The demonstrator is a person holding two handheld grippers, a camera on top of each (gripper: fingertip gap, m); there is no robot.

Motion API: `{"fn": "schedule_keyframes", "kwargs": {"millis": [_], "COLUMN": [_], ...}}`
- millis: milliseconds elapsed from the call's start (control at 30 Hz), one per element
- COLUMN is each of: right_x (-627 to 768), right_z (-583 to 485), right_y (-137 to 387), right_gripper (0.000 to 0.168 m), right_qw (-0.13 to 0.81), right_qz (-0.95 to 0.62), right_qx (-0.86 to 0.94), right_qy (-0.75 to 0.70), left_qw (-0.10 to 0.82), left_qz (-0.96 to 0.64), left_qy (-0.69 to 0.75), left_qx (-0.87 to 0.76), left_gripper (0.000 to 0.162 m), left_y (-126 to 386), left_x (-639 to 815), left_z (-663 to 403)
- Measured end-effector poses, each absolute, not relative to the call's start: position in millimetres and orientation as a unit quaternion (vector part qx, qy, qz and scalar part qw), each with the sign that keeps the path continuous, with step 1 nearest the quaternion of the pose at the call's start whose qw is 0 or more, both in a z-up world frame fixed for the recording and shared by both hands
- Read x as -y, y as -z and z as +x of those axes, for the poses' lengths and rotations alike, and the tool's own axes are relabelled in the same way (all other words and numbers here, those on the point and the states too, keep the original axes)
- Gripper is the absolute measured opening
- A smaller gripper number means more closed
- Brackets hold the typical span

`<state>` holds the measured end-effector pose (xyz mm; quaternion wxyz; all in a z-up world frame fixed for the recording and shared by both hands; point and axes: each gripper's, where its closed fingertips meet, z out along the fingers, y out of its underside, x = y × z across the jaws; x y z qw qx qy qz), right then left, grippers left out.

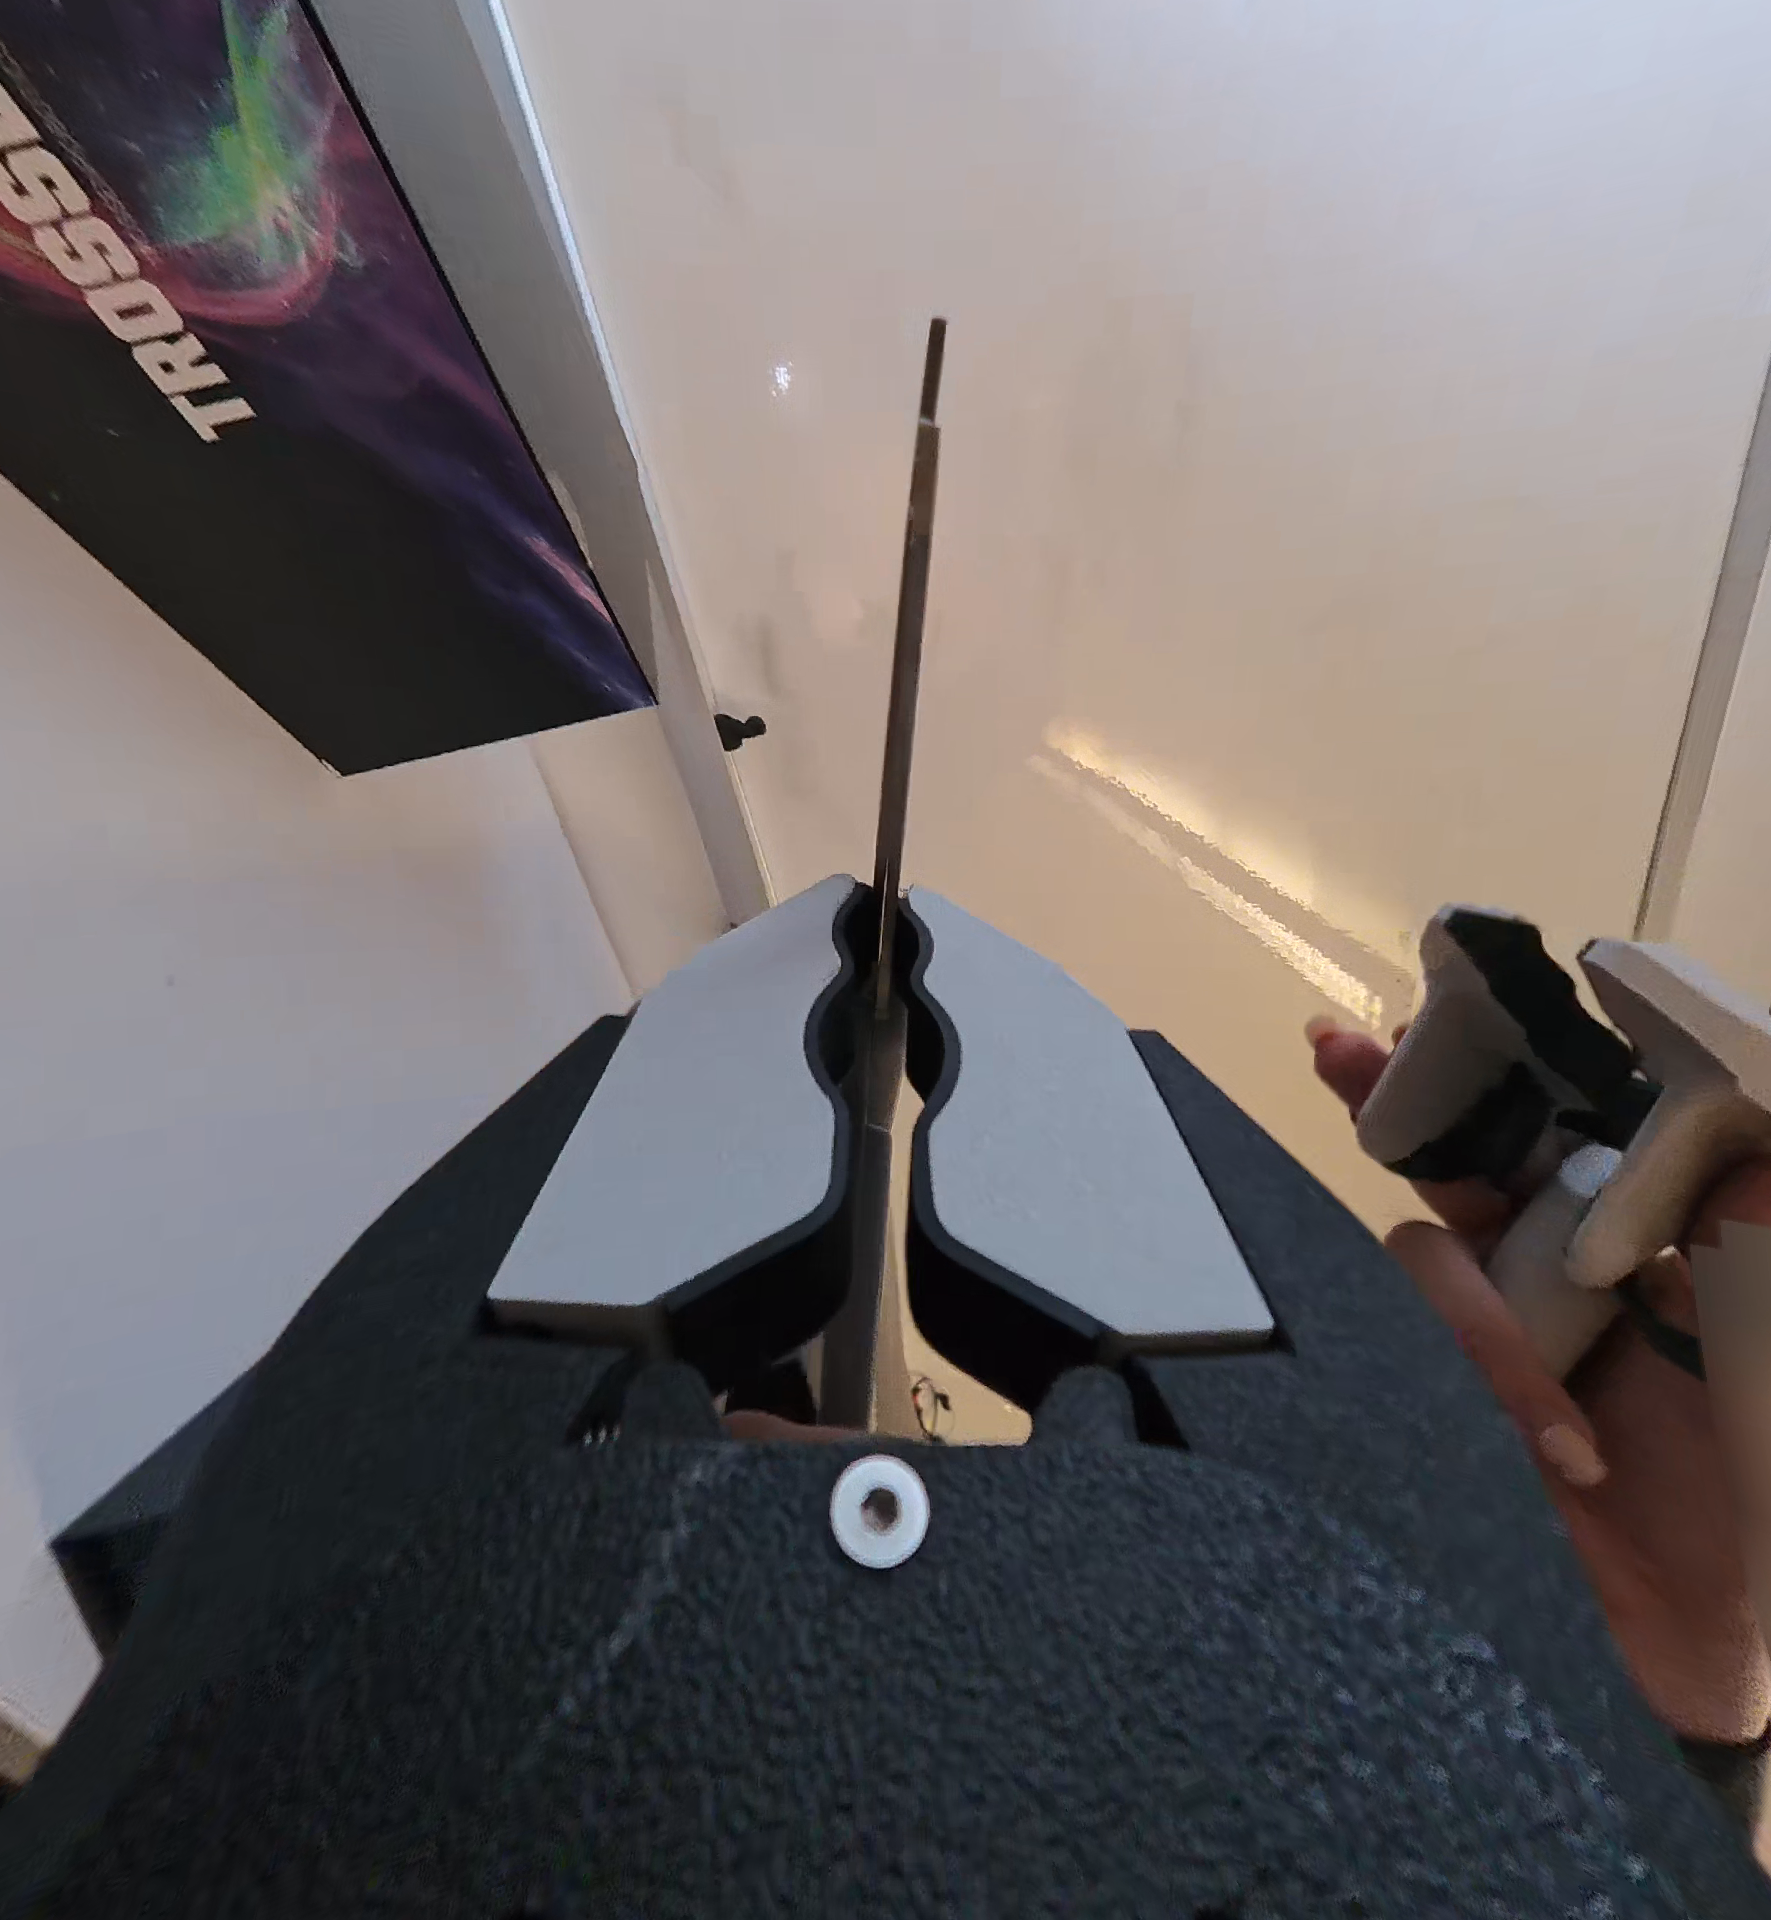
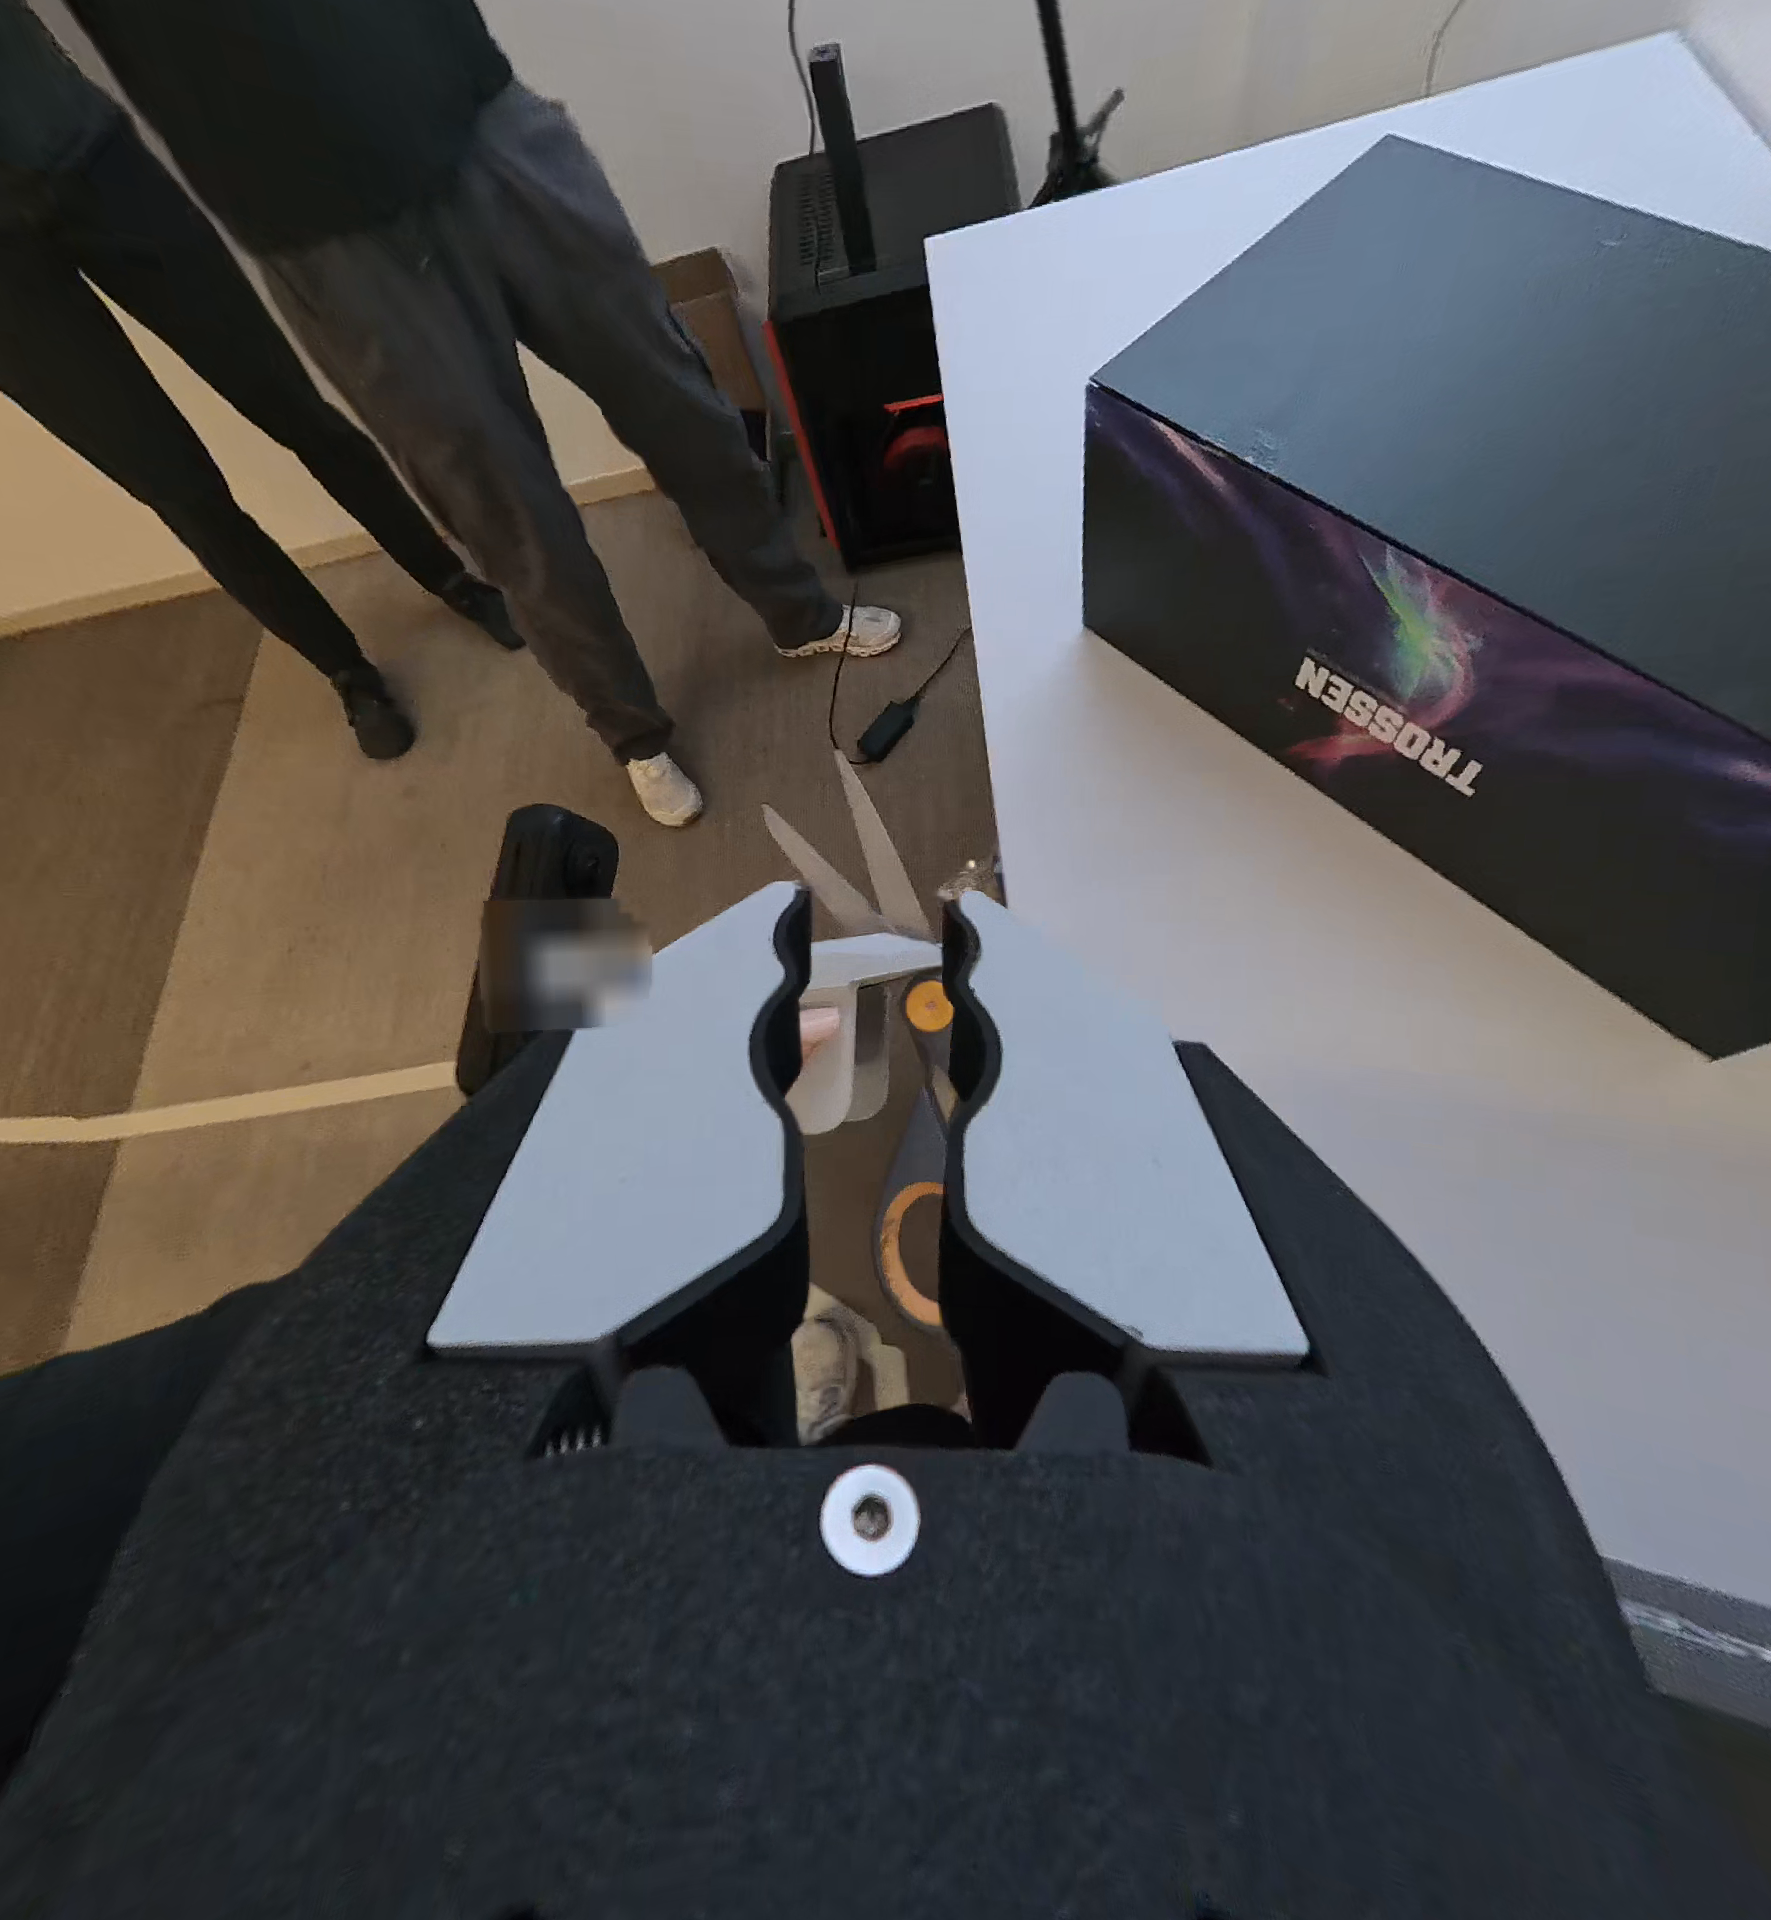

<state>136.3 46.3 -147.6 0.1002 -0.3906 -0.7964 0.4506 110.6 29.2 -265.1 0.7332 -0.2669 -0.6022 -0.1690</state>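
Note:
My left gripper (image 1: 881, 904) is shut on a pair of scissors (image 1: 907, 644), whose blades stick out forward past the fingertips, seen edge-on. In the right wrist view the same scissors (image 2: 865, 831) have their blades spread, an orange pivot and a grey handle with an orange ring. A pale finger of the left gripper (image 2: 845, 1039) clamps them near the pivot. My right gripper (image 2: 876, 914) is open and empty, its jaws apart just above the scissors. It also shows in the left wrist view (image 1: 1546, 966), held by a hand to the right of the blades, apart from them.
A large dark box with purple and green print (image 2: 1483, 520) lies on a white table (image 2: 1276, 1091); it also shows in the left wrist view (image 1: 237, 416). Two people (image 2: 424, 416) stand on the carpet. A black and red cabinet (image 2: 860, 416) and a power adapter (image 2: 886, 717) are nearby.

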Motion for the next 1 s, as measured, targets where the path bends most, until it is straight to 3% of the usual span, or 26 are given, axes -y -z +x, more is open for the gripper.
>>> {"fn": "schedule_keyframes", "kwargs": {"millis": [200,667,767,1000], "right_x": [-49,29,67,106], "right_z": [156,229,257,320], "right_y": [129,53,25,18], "right_gripper": [0.020,0.010,0.000,0.006], "right_qw": [0.093,0.353,0.414,0.385], "right_qz": [-0.391,-0.149,-0.057,0.061], "right_qx": [0.831,0.923,0.908,0.919], "right_qy": [-0.385,-0.042,-0.040,-0.063], "left_qw": [0.733,0.741,0.748,0.767], "left_qz": [-0.268,-0.293,-0.261,-0.246], "left_qy": [0.179,0.155,0.154,0.137], "left_qx": [0.599,0.585,0.590,0.576], "left_gripper": [0.002,0.001,0.001,0.001], "left_y": [245,284,283,260], "left_x": [-35,-22,-14,1], "left_z": [107,83,78,70]}}
